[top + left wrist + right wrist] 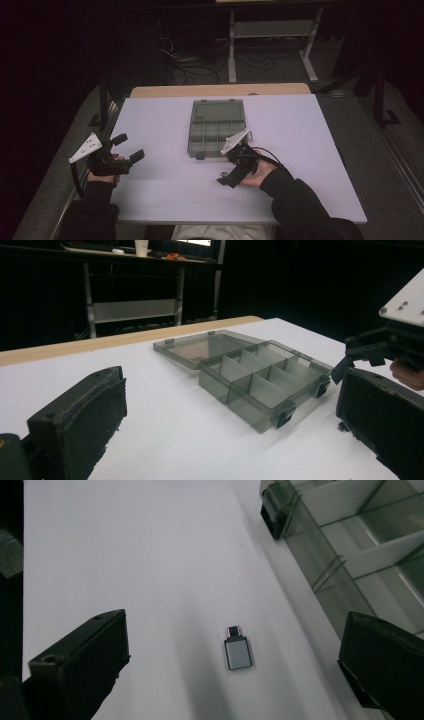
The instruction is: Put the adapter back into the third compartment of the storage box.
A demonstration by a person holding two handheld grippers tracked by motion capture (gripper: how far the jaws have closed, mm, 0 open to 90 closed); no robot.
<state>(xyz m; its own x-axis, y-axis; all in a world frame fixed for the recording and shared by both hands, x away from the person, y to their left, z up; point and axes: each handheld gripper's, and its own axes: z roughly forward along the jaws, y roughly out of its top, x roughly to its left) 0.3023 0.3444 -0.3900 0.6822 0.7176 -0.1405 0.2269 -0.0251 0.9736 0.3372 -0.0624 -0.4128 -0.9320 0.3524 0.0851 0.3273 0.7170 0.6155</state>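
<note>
Right claw (226,179) low over white bench (165,195), jaws wide apart, empty. Small silver adapter (236,651) flat on bench between jaws, touching neither, just beside near edge of organizer box. Left claw (127,148) at left bench edge, jaws apart, empty, aimed toward box. Clear grey organizer box (216,129) mid-bench, lid laid open flat on far side, compartments look bare. Beyond bench: cables on floor (200,67).

Open organizer box (218,129) mid-table (165,200), small adapter (237,648) just beside it.
</note>
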